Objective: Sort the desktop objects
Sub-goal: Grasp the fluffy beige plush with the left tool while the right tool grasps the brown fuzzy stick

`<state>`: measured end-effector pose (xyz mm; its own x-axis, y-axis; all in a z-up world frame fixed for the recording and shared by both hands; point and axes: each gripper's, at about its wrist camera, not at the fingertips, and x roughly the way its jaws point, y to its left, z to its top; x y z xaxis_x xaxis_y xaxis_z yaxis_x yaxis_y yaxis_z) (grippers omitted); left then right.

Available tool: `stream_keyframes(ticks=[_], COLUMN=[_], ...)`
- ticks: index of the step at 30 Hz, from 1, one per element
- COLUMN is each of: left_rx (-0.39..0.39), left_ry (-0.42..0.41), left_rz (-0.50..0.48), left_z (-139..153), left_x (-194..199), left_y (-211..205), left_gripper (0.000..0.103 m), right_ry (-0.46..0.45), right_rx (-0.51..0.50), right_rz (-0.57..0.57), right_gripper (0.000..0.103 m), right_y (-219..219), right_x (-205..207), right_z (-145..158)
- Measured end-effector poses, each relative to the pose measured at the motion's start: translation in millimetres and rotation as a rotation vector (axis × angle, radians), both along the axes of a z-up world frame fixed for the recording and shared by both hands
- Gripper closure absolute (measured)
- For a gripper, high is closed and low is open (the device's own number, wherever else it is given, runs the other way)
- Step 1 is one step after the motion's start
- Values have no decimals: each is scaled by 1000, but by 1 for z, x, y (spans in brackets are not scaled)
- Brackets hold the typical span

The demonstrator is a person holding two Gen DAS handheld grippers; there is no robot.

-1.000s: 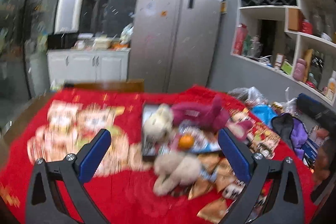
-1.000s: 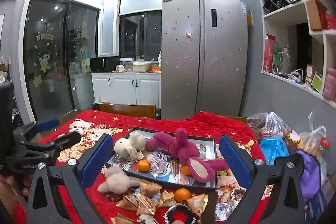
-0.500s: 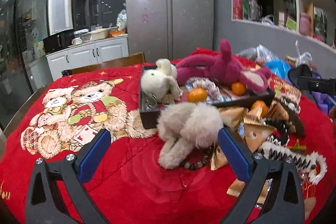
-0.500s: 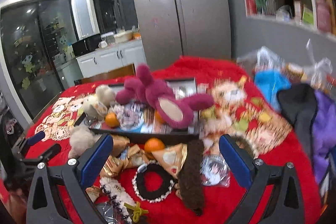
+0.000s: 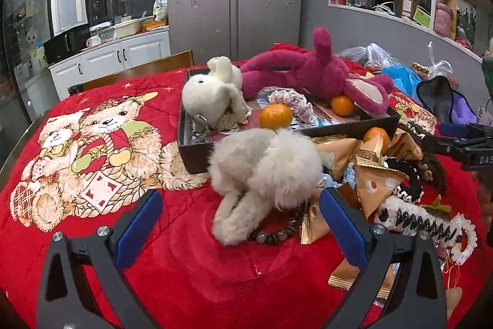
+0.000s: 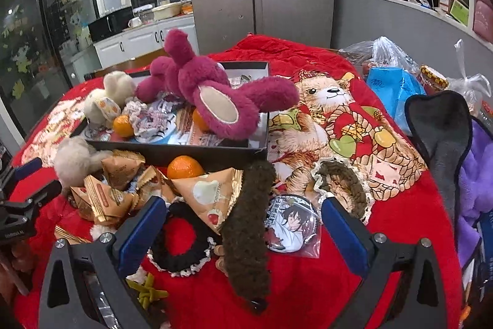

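A dark tray (image 5: 382, 121) on the red blanket holds a pink plush (image 5: 311, 73), a cream plush (image 5: 206, 94) and oranges (image 5: 275, 115). A fluffy white plush (image 5: 265, 171) lies in front of the tray, just ahead of my open, empty left gripper (image 5: 240, 221). In the right wrist view my open, empty right gripper (image 6: 240, 224) hovers over a brown fuzzy hair clip (image 6: 246, 221), a black scrunchie (image 6: 181, 242) and a round anime badge (image 6: 289, 224). Gold snack packets (image 6: 209, 193) and an orange (image 6: 185, 167) lie beside the tray (image 6: 172, 150).
Plastic bags (image 6: 388, 82), a jar (image 6: 433, 79) and dark and purple cloth (image 6: 453, 144) crowd the right side. A bead bracelet (image 5: 277, 233) and a frilly hair band (image 5: 428, 224) lie near the left gripper. A wooden chair back (image 5: 138, 73) stands behind the table.
Both grippers have come lower and closer to the objects. The left one has neared the fluffy white plush; the right one has neared the hair clip and badge. Nothing was grasped.
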<state>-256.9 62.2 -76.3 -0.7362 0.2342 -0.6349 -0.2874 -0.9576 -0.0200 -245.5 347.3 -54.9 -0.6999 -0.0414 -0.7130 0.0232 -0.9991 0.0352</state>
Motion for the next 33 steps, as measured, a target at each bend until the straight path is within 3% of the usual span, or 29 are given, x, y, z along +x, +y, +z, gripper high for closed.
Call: stream_keyframes(ticks=[7,12,16,19,22,24,26,27,33], left_rx=[-45,-2,31,35,20,20,22,18,19], left_ry=[-21,-45,-110,-144,-155,-177,-211,-220,-169], left_rz=[-30,-4,7,19,49,54,56,63,59], left_z=[-4,-5,-12,-17,-19,-23,-27,-29,-22], left_x=[-3,-15,-29,-35,-36,-38,-40,-41,-33], left_y=[14,9,5,3,2,1,1,0,0], left_gripper=[0,1,1,4,21,49,68,71,82], right_ry=[-42,-72,-102,-114,-127,-130,-128,-130,-113], right_rx=[40,30,21,14,25,12,12,15,44], right_rz=[6,-16,-40,-38,-29,-16,-3,2,-19], right_gripper=[0,1,16,18,29,40,55,62,66], right_y=[-6,0,5,5,2,1,-2,-3,-7], right_x=[-3,-6,-9,-10,-11,-12,-11,-11,-9], right_z=[-7,-13,-19,-22,-25,-27,-28,-28,-24])
